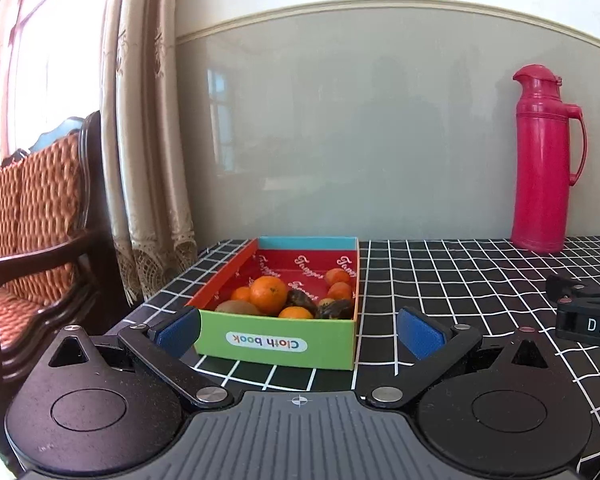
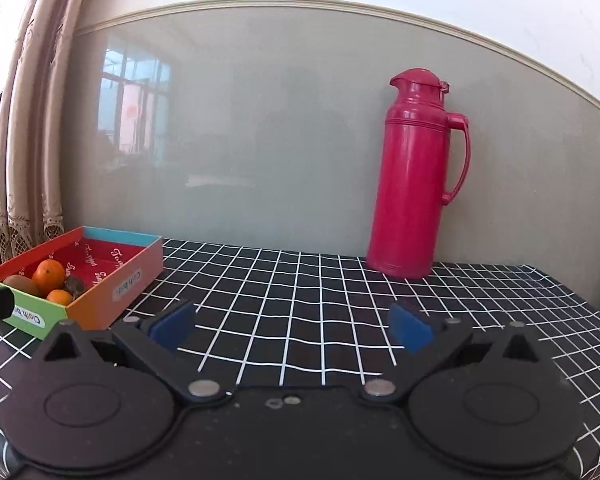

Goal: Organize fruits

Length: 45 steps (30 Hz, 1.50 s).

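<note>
A shallow cardboard box (image 1: 276, 346) with a green front wall marked "Cloth book" sits on the checked tablecloth. Inside lie several oranges (image 1: 268, 294), a kiwi (image 1: 238, 308) and dark brown fruits (image 1: 334, 310). My left gripper (image 1: 300, 332) is open just in front of the box, its blue pads (image 1: 178, 330) on either side of the front wall, not touching it. In the right wrist view the same box (image 2: 128, 280) stands at the far left. My right gripper (image 2: 292, 326) is open over bare tablecloth, holding nothing.
A tall red thermos jug (image 1: 544, 160) (image 2: 416, 176) stands at the back of the table against the wall. The black tablecloth with white grid (image 2: 300, 300) covers the table. A wooden chair (image 1: 32, 220) and curtains (image 1: 148, 140) are left of the table's edge.
</note>
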Available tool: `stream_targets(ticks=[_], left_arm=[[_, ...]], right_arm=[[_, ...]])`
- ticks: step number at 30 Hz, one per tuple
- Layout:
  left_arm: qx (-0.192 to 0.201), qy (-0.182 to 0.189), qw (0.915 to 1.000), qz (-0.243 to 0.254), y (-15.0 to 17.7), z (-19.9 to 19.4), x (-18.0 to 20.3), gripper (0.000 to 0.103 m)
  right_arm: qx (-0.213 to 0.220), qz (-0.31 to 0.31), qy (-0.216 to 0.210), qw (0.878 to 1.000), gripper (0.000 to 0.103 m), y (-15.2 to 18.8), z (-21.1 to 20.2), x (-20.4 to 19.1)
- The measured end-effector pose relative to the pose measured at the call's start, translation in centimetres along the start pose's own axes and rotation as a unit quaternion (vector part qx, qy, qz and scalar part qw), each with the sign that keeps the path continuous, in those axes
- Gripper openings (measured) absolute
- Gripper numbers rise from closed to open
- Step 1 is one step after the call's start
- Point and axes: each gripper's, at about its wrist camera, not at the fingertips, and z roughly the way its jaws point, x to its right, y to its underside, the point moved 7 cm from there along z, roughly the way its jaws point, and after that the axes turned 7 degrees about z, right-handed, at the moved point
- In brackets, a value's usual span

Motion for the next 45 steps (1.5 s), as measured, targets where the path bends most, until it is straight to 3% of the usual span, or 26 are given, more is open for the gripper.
stream_targets(ticks=[45], left_arm=[[-0.003, 0.007, 1.0000, -0.006, 0.00, 0.02, -0.22, 0.103]], right_arm=[[0.001, -0.016, -0.003, 1.000, 0.103, 0.03, -0.07, -0.31]])
